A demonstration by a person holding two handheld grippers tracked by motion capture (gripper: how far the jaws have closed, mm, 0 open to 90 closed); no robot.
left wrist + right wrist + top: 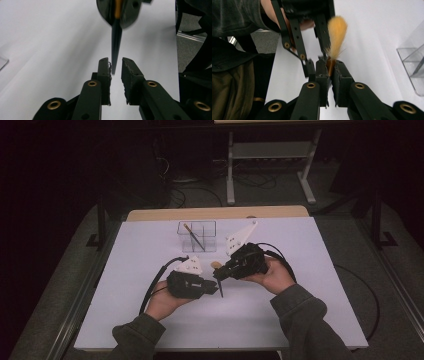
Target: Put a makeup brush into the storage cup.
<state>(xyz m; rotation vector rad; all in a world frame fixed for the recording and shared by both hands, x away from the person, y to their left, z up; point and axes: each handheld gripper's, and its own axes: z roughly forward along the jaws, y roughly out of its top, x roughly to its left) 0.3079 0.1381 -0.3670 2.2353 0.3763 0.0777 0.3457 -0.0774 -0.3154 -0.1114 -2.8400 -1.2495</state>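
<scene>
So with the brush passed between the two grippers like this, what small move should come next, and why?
Probably draw the left gripper back off the brush. Its fingers stand apart around the dark handle tip, no longer pressing it, while the right gripper is shut on the ferrule under the bristles. Once clear, the right can carry it toward the clear organizer, where another brush already leans.

brushes: 2 — one (218, 279) between the grippers, one (193, 236) in the box; clear boxes (197, 236): 1; grippers: 2 — left (212, 290), right (219, 274); tables (300, 270): 1
</scene>
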